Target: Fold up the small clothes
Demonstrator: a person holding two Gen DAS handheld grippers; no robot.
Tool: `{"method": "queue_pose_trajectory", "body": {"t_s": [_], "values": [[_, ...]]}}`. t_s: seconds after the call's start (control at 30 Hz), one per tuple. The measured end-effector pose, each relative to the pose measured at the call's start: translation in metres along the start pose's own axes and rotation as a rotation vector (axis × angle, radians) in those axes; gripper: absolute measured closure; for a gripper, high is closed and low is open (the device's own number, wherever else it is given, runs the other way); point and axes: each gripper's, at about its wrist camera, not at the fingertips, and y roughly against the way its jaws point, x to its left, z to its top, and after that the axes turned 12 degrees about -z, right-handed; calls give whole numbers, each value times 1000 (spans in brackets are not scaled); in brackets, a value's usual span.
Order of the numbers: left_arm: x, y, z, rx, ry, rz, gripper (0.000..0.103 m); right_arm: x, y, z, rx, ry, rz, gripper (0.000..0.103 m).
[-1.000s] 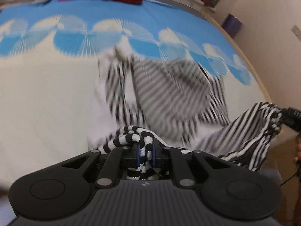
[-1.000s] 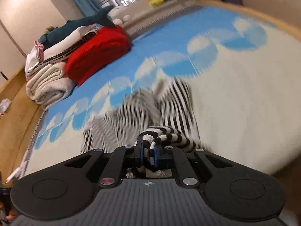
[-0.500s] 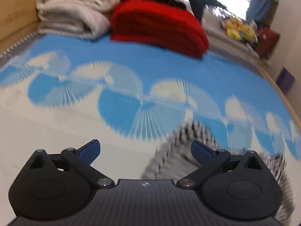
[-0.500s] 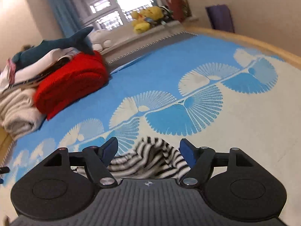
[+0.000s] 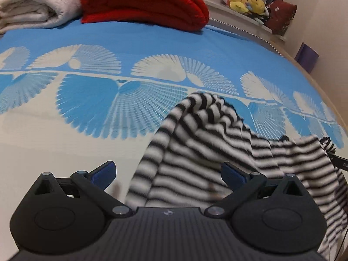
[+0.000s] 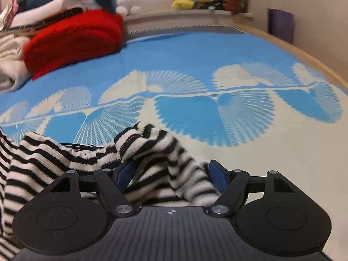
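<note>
On a blue-and-white bedspread [image 5: 130,43], a striped garment [image 5: 206,143] lies bunched between the spread-apart left gripper [image 5: 168,171] and right gripper [image 6: 171,171], held by neither.

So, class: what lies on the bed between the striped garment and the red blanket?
Only bare bedspread with its blue-and-white fan pattern lies between the striped garment and the red blanket; both wrist views show this.
</note>
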Motion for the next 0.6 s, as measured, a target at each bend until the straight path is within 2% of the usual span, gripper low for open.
{"method": "queue_pose_trajectory", "body": {"t_s": [0.03, 0.07, 0.1, 0.17, 0.27, 0.33, 0.4, 0.47, 0.5, 0.53, 0.57, 0.6], "values": [[-2, -9, 3, -10, -11, 16, 68, 6, -7, 3, -7, 16, -8, 50], [-3, -19, 9, 6, -7, 23, 101, 8, -11, 7, -2, 20, -4, 78], [-3, -25, 15, 23, 35, 17, 98, 9, -14, 13, 13, -2, 8, 99], [-1, -13, 22, -45, 107, -28, 98, 3, -2, 28, -18, -99, 20, 100], [2, 9, 39, -131, 126, -71, 98, -11, 26, 47, -122, -207, 70, 100], [13, 1, 43, -145, 167, 9, 97, -19, 24, 50, -161, -286, 40, 100], [27, -23, 41, -71, 211, 81, 95, -19, 4, 45, -120, -329, -42, 100], [37, -47, 31, 20, 237, 122, 82, -13, -28, 35, -14, -315, -110, 100], [37, -53, 28, 38, 234, 135, 66, -10, -44, 30, 58, -312, -134, 98], [35, -52, 28, 40, 220, 159, 48, -8, -56, 25, 121, -317, -134, 92], [32, -49, 31, 32, 202, 181, 38, -6, -63, 22, 158, -319, -122, 90], [30, -43, 34, 13, 186, 179, 17, -3, -63, 22, 160, -301, -122, 86]]}}
